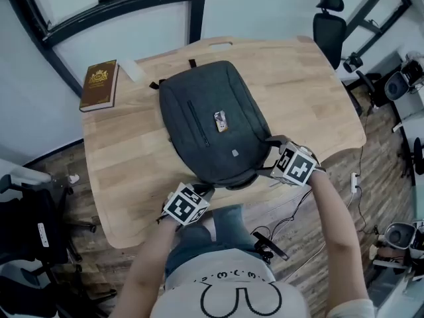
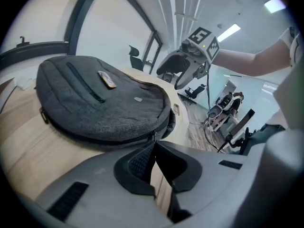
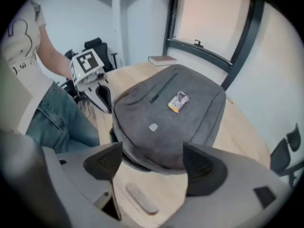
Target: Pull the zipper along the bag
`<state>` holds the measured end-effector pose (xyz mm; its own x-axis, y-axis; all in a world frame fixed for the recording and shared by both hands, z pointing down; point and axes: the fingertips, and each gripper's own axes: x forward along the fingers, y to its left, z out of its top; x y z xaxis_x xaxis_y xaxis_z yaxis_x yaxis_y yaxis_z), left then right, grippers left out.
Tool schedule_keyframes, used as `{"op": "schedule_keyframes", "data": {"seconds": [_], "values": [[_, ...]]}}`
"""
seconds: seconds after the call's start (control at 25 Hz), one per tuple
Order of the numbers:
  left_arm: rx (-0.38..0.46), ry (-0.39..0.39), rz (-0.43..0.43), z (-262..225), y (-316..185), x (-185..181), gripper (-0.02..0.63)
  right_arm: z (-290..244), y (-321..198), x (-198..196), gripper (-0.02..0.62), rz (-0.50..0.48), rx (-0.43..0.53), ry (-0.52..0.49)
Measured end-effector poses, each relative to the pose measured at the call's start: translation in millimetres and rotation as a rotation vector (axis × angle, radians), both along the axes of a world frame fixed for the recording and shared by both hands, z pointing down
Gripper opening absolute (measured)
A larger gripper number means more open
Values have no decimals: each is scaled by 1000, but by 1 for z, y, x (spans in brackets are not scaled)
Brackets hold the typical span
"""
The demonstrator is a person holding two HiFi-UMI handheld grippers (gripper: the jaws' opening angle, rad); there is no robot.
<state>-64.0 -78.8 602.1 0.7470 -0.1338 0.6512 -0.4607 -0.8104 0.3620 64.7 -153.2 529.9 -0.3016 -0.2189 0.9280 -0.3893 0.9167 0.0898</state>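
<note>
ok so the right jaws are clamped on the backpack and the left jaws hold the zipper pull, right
Not clamped: the right gripper view shows the right gripper with jaws open, off the backpack. The left gripper does hold the zipper pull.

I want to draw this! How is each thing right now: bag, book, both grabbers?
backpack: lying flat on the table, front up.
zipper pull: pinched at the backpack's near edge.
left gripper: shut on the zipper pull.
right gripper: open, holding nothing.
book: closed, lying flat.
</note>
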Motion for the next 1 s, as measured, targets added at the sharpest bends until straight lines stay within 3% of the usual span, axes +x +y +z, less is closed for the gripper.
{"op": "schedule_keyframes", "data": {"seconds": [0.12, 0.4, 0.44, 0.48, 0.56, 0.64, 0.84, 1.0], "values": [[19, 32, 38, 0, 0, 34, 17, -4, 21, -10, 482, 9, 16, -38], [52, 35, 53, -1, 4, 63, 17, 31, 63, -40, 480, -89, -28, -3], [57, 32, 51, -1, 4, 62, 17, 37, 62, -44, 468, -100, -29, 13], [61, 30, 47, 0, 4, 60, 17, 42, 59, -47, 416, -109, -18, 33], [68, 33, 27, 1, 5, 57, 15, 50, 52, -51, 244, -139, 13, 82], [78, 32, 2, 0, 4, 56, 17, 54, 53, -53, 183, -180, 0, 121], [113, -24, 9, -2, 3, 47, 17, 55, 54, -55, 135, -164, -9, 130], [119, -76, 34, 0, -2, 17, 17, 55, 54, -54, 126, -136, -8, 117]]}}
